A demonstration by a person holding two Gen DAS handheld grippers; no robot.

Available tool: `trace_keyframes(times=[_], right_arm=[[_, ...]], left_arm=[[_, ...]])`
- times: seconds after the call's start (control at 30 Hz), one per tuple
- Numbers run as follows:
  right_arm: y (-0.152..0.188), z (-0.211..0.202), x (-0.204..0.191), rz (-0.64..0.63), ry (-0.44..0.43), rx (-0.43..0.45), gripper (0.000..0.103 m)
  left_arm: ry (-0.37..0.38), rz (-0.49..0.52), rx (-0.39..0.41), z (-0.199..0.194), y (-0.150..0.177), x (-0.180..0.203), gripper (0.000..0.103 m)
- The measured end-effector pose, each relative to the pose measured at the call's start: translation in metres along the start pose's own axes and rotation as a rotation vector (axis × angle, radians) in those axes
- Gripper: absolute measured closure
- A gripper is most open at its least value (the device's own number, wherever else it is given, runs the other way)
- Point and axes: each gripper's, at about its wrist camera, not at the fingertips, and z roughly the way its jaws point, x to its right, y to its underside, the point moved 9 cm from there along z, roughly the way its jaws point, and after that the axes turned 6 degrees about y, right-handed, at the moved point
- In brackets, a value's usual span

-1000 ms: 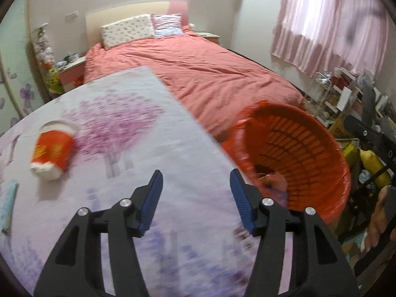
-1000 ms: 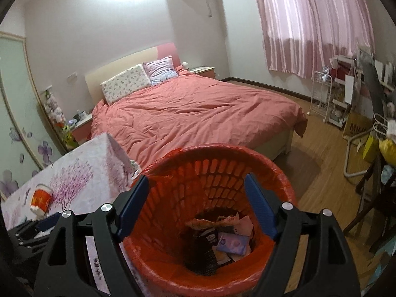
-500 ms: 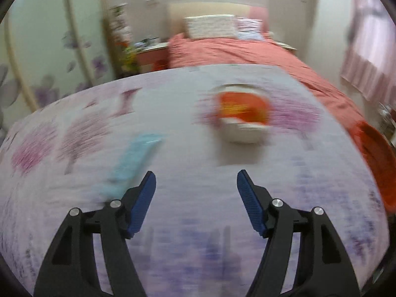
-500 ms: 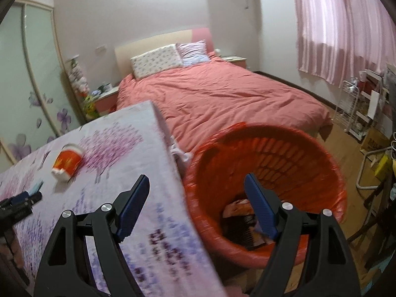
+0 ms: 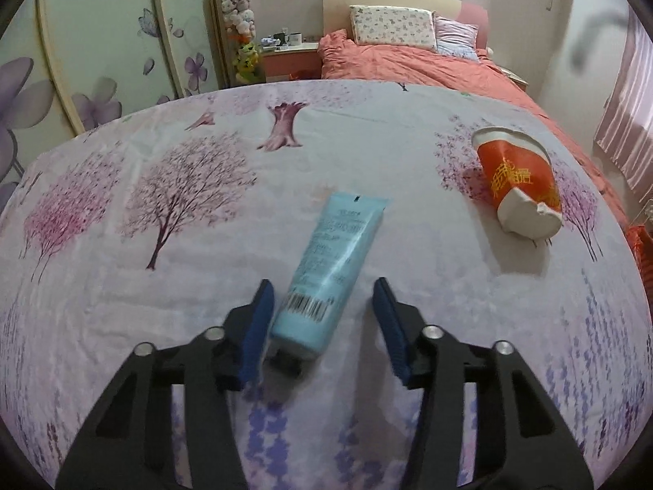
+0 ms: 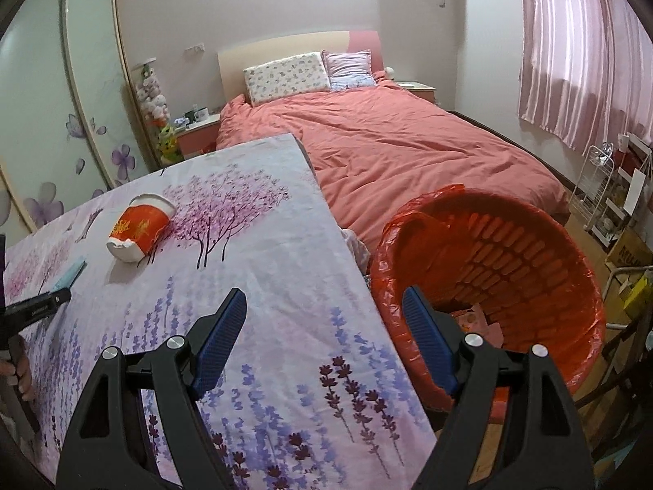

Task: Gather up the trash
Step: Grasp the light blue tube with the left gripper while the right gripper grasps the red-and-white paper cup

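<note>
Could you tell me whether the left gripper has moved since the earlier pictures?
Yes. The left gripper swung away from the red basket, past the crushed cup, to straddle the blue tube, jaws closing.

A bench (image 5: 367, 130) draped in a tree-printed cloth carries two things. A blue tube (image 5: 330, 257) lies mid-bench; a crushed red cup (image 5: 518, 179) lies well apart.

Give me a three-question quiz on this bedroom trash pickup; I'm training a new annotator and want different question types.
1. True or false: the left gripper has the blue tube between its fingers.
2. How does the red paper cup sit on the tablecloth: A upright, B on its side, C inside the basket?
3. What lines the orange basket beside the table?

Key: 1 true, though its jaws, just closing, are not yet pressing from both sides. 2 B; it is crushed. 3 a red plastic bag, with some trash already at the bottom.
</note>
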Motion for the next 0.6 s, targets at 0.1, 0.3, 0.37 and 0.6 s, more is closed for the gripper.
trace_keyframes(times=[0.1, 0.3, 0.37, 0.6], right_arm=[[0.001, 0.002, -0.006, -0.006, -0.001, -0.007, 0.025], [0.004, 0.004, -0.021, -0.019, -0.020, -0.018, 0.025], [0.005, 0.003, -0.028, -0.028, -0.029, -0.019, 0.025], [0.007, 0.008, -0.064, -0.070, -0.069, -0.030, 0.025]], left_arm=[[0.004, 0.004, 0.000, 0.005, -0.006, 0.004, 0.068], [-0.014, -0.016, 0.010, 0.008, -0.009, 0.005, 0.074], [-0.046, -0.030, 0.009, 0.008, -0.010, -0.003, 0.074], [-0.079, -0.072, 0.020, 0.002, -0.006, -0.037, 0.074]])
